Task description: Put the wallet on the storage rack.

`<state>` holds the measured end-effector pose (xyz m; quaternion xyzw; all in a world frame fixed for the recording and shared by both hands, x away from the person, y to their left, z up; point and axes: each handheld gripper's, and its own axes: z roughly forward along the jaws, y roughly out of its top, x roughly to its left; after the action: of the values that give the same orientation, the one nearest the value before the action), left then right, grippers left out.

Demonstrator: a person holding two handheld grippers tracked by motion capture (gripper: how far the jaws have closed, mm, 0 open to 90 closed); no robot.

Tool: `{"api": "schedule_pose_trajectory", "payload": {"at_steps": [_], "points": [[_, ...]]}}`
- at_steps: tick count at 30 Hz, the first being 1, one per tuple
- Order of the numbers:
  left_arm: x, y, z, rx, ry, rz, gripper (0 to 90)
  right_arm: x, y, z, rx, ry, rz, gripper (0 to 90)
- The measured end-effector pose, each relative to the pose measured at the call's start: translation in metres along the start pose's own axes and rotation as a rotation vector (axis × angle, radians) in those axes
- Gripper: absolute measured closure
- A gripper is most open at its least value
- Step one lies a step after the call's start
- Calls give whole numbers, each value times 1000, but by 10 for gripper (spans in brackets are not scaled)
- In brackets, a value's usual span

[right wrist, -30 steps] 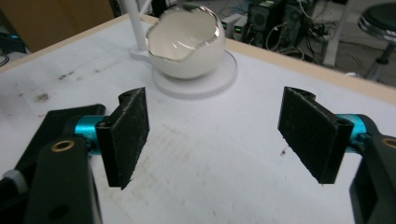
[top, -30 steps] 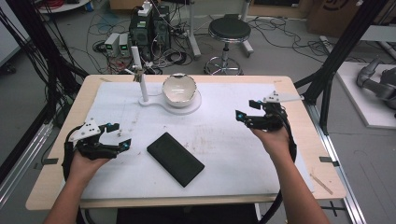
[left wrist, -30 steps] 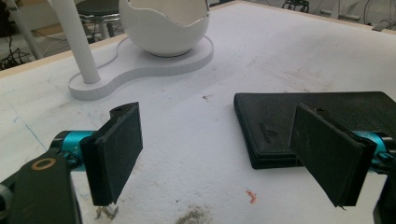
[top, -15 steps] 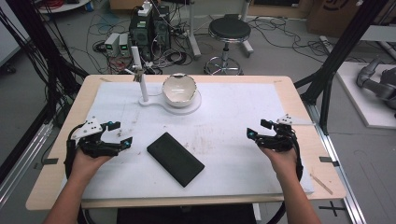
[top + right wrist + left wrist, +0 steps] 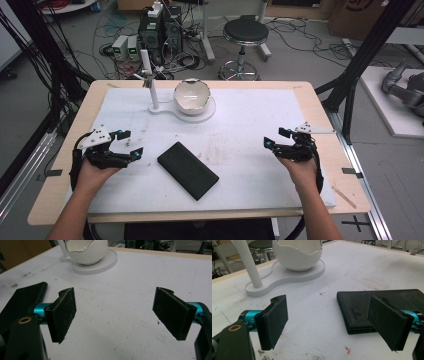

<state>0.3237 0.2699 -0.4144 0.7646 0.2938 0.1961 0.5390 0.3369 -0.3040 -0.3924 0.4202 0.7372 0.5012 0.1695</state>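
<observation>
Black wallet (image 5: 188, 170) is lying diagonally, just right of the left gripper (image 5: 131, 145). The right gripper (image 5: 276, 138) is sitting well apart. Both jaws are gaping wide, holding nothing.

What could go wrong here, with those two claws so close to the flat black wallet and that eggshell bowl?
The flat black leather wallet lies flush on the white mat, so the open left gripper may just push it along instead of gripping an edge. A slide toward the white eggshell-shaped bowl on its stand could knock it. The right gripper is open, well aside.
</observation>
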Motion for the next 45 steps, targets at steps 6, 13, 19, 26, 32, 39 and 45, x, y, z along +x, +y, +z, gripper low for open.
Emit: {"api": "schedule_pose_trajectory", "payload": {"at_steps": [6, 13, 19, 26, 32, 39, 45], "points": [[1, 0, -3, -2, 11, -5, 173, 7, 2, 8, 11, 30, -18, 194], [-6, -1, -9, -1, 22, 10, 173, 20, 7, 20, 33, 78, -48, 194], [-2, -3, -16, -9, 40, 0, 173, 39, 8, 47, 102, 156, -80, 194], [-1, -5, -16, 0, 39, -2, 173, 65, 2, 72, 197, 237, -107, 194], [-2, -5, -15, 3, 37, -1, 173, 92, -7, 92, 300, 321, -174, 197], [-3, -5, -14, 7, 30, 1, 173, 115, -14, 107, 400, 388, -206, 197], [-4, -5, -13, 11, 35, 1, 173, 121, -23, 115, 476, 409, -223, 248]]}}
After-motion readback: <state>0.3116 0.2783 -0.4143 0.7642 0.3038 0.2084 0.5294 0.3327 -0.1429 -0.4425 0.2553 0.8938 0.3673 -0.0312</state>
